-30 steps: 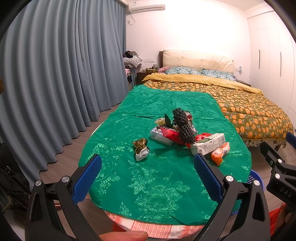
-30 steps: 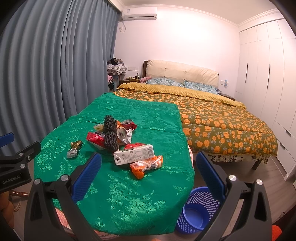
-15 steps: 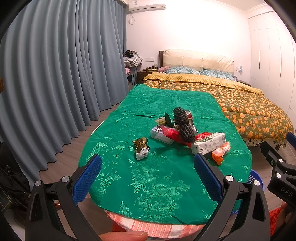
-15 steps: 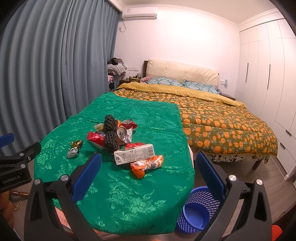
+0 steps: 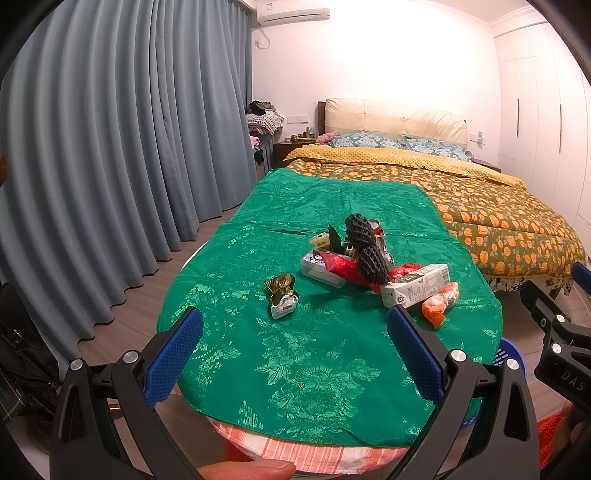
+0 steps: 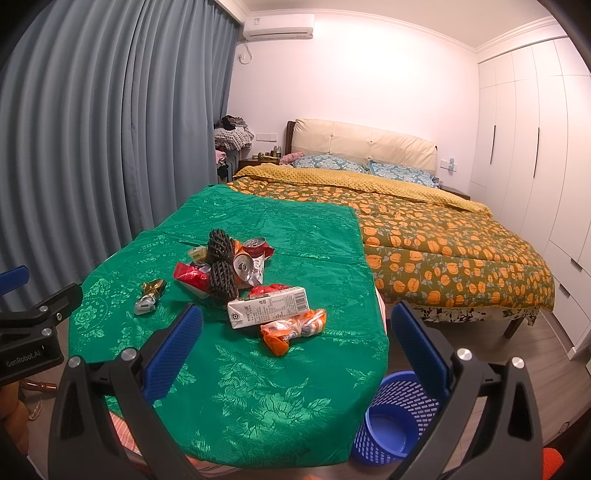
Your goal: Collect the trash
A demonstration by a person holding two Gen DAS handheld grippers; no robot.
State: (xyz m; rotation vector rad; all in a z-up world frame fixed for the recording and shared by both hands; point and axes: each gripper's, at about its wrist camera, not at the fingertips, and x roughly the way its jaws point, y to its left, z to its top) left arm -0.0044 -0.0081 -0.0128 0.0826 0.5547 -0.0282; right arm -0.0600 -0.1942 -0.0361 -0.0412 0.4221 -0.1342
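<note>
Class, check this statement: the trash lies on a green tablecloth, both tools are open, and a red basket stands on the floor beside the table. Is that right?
Not quite: the basket is blue, not red, as the right wrist view shows. The rest holds: the trash lies on the green tablecloth, and the left tool and right tool are both open.

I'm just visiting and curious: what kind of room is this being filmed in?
A home bedroom, it seems: a made bed with a padded headboard, white wardrobes, and a wall air conditioner.

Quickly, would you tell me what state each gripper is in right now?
Left gripper: open, holding nothing.
Right gripper: open, holding nothing.
</note>
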